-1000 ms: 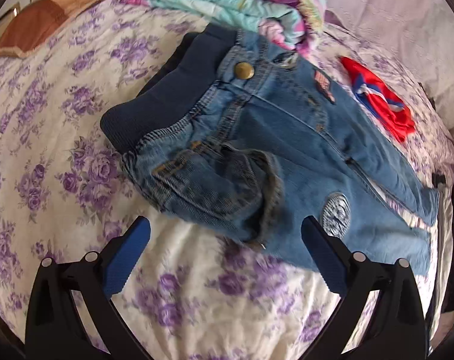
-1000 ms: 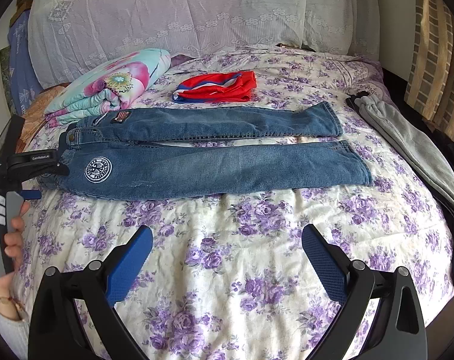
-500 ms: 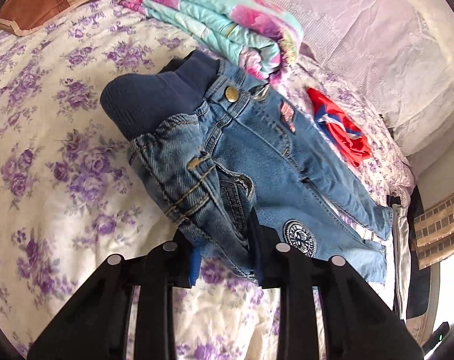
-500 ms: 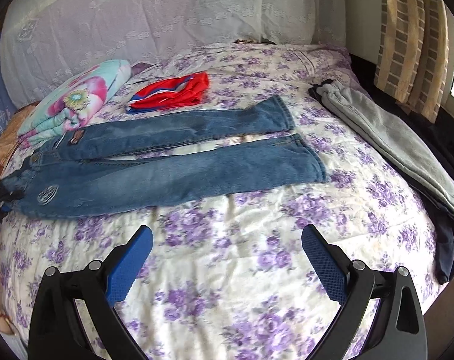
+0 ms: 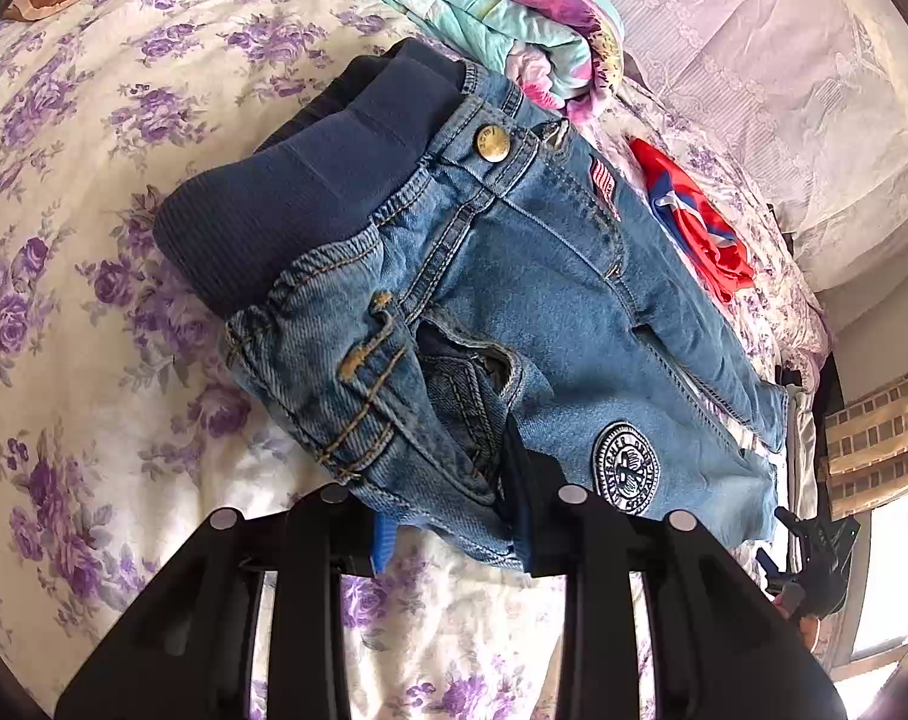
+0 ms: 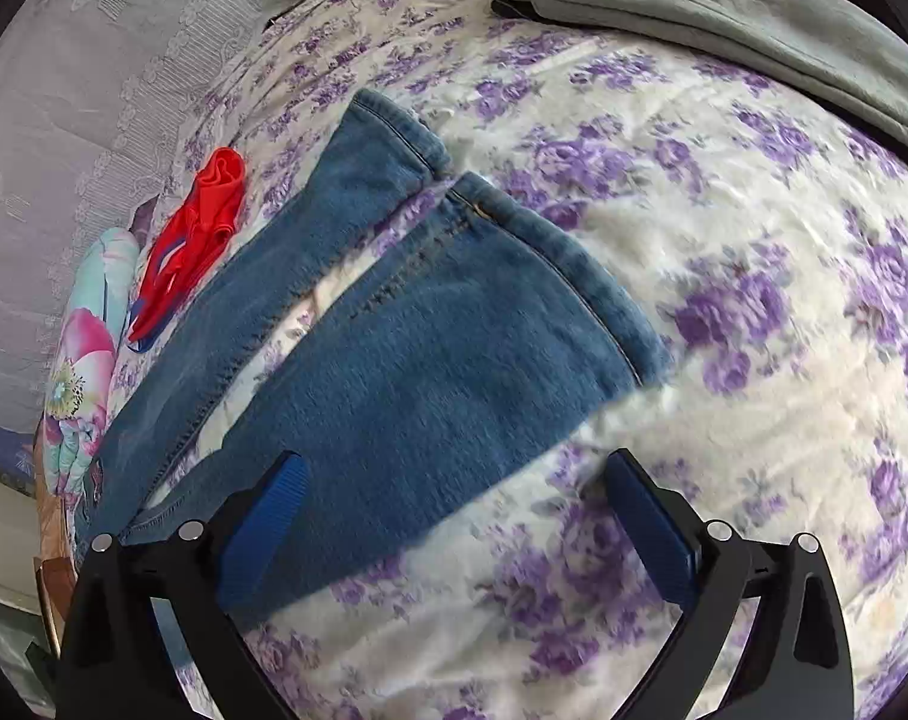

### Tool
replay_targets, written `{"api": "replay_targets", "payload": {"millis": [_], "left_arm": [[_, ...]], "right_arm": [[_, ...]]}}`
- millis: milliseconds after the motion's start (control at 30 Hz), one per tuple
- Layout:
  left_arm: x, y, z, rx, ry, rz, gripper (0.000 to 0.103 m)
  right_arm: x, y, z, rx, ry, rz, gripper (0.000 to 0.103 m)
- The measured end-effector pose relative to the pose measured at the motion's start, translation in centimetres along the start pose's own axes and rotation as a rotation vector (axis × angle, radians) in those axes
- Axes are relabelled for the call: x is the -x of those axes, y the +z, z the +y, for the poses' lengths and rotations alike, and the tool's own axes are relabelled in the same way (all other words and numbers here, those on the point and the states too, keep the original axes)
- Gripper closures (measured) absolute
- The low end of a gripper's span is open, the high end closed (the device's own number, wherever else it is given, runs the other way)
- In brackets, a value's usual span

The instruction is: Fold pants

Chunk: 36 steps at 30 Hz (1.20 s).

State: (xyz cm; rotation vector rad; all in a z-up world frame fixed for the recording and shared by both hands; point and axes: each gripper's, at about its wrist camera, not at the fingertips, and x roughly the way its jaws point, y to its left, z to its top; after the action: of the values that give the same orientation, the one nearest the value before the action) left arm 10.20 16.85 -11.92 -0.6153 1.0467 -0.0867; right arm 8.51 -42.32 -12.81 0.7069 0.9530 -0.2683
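Across the middle of the bed (image 6: 754, 276), the jeans (image 5: 544, 300) lie flat with both legs stretched toward its far side. At the waist end, the left gripper (image 5: 448, 516) is clamped on the near hip, by the pocket. At the hem end, the right gripper (image 6: 454, 516) is spread wide over the near leg, holding nothing. To do this well, I would pinch the near hem through both layers, then lift both ends together and lay the near leg squarely onto the far one, seams matched. Counted: one pair of jeans, one red garment (image 6: 196, 240), one folded floral quilt (image 5: 472, 18), one grey garment (image 6: 754, 18).
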Motion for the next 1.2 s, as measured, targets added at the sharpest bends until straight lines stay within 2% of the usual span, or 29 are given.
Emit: {"api": "replay_targets", "payload": {"millis": [33,67,100,233,400,533,633,700,767,800,833,900,967,1033,1133,1200], "left_arm": [[-0.1,0.0,0.0,0.001,0.003,0.003,0.074],[-0.1,0.0,0.1,0.000,0.006,0.005,0.074],[-0.1,0.1,0.0,-0.001,0.010,0.006,0.074],[0.4,-0.1,-0.4,-0.020,0.030,-0.019,0.075],[2.3,-1.4,-1.4,-0.070,0.071,-0.070,0.078],[4.5,-2.9,-0.3,-0.060,0.039,-0.056,0.079],[4.8,-3.6,0.7,-0.064,0.035,-0.039,0.078],[2.9,-3.4,1.1,-0.069,0.076,0.000,0.076],[2.3,-3.4,1.5,-0.061,0.081,0.019,0.070],[3.0,-3.5,1.4,-0.065,0.072,0.009,0.068],[3.9,-3.7,1.2,-0.089,0.088,-0.003,0.060],[6.4,-4.2,0.8,-0.151,0.125,-0.052,0.052],[9.5,-4.7,0.6,-0.187,0.150,-0.127,0.042],[12.6,-4.5,0.1,-0.210,0.162,-0.209,0.034],[14.9,-2.5,-1.5,-0.262,0.167,-0.283,0.029],[14.6,-0.3,-3.4,-0.314,0.185,-0.288,0.028]], "right_arm": [[-0.2,0.4,-0.1,-0.022,0.004,-0.026,0.054],[-0.7,0.9,-0.2,-0.032,0.055,-0.024,0.080],[-1.0,1.1,-0.4,-0.046,0.078,-0.013,0.091],[0.9,0.8,-0.4,-0.029,0.086,-0.060,0.091],[5.6,-1.5,-1.6,0.004,0.117,-0.084,0.091],[8.4,-4.1,-2.9,0.030,0.115,-0.080,0.091],[7.2,-5.4,-4.6,0.005,0.090,-0.040,0.090],[4.9,-6.0,-5.5,-0.008,0.053,0.019,0.086],[5.1,-6.3,-5.5,-0.007,0.058,0.005,0.084],[5.6,-6.1,-5.2,0.007,0.049,0.019,0.074],[6.3,-6.2,-5.0,0.017,0.046,0.020,0.055],[8.7,-6.2,-4.8,0.035,-0.009,-0.039,0.040],[11.1,-6.4,-4.6,0.073,-0.080,-0.108,0.038],[13.5,-6.5,-4.0,0.099,-0.133,-0.192,0.031],[15.1,-5.6,-1.6,0.179,-0.075,-0.238,0.026],[14.9,-4.4,0.7,0.241,-0.025,-0.226,0.025]]}}
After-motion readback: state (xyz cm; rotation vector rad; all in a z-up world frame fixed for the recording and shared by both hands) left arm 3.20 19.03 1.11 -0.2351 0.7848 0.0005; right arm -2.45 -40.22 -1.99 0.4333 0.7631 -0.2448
